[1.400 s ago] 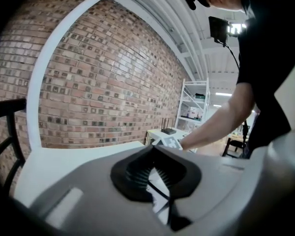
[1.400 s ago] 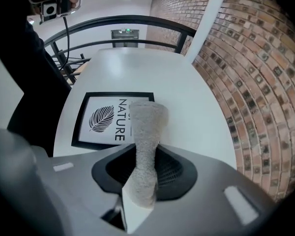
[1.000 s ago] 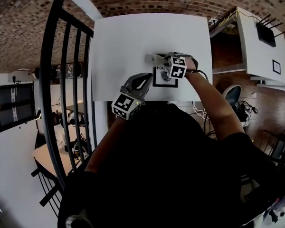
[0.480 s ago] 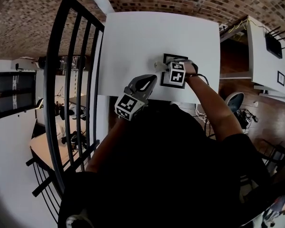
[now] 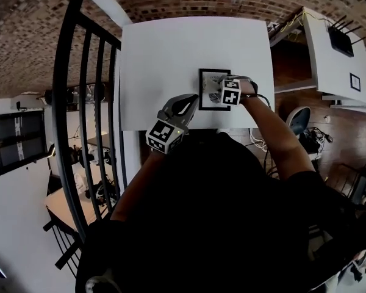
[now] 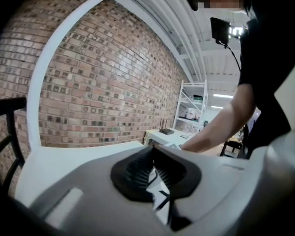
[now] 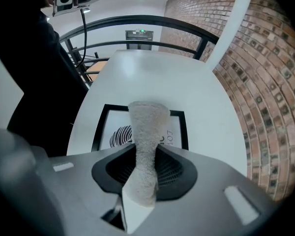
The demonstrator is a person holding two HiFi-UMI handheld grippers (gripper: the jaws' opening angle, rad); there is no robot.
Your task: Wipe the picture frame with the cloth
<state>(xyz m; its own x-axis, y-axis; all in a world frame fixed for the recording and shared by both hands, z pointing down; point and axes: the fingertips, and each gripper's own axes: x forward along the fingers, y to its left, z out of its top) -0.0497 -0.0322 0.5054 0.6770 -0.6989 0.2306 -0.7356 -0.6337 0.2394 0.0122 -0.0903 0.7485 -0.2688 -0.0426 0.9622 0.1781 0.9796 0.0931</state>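
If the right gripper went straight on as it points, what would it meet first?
Probably the picture frame: the cloth pinched in the right gripper sticks out ahead over its print. Contact now is unclear.

A white rectangular tabletop fills the centre, backed from 10 to 1 o'clock by a red-brown brick wall. A black metal railing curves down at 9 o'clock. At 2 o'clock stands a white shelf unit (a black router sits on it), with brown wooden floor at 3 o'clock.
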